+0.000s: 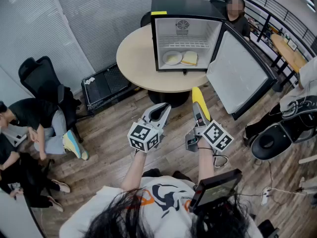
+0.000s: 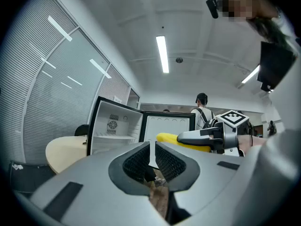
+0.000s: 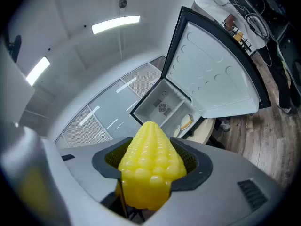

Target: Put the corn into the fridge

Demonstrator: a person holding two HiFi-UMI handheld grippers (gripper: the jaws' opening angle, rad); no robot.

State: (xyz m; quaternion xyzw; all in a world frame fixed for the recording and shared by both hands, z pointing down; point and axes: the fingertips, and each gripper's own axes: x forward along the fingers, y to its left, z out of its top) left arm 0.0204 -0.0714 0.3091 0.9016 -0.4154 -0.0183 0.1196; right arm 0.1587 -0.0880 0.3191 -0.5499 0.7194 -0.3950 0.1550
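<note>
A person's right claw (image 1: 199, 114) is pinching a yellow corn (image 1: 199, 99), its tip pointing toward the fridge (image 1: 184, 10), which is standing with its door (image 1: 237, 71) open on the round desk (image 1: 136, 58). The corn is hanging in the air near the desk's edge, above the wooden floor (image 1: 109, 148). The left claw (image 1: 161, 109) is hovering beside it, jaws pressed together on nothing. A plate (image 1: 172, 58) is lying inside the fridge.

Yellow corn (image 3: 150, 171), gripped in the jaws, points at the open fridge (image 1: 188, 6) (door swung wide).
</note>
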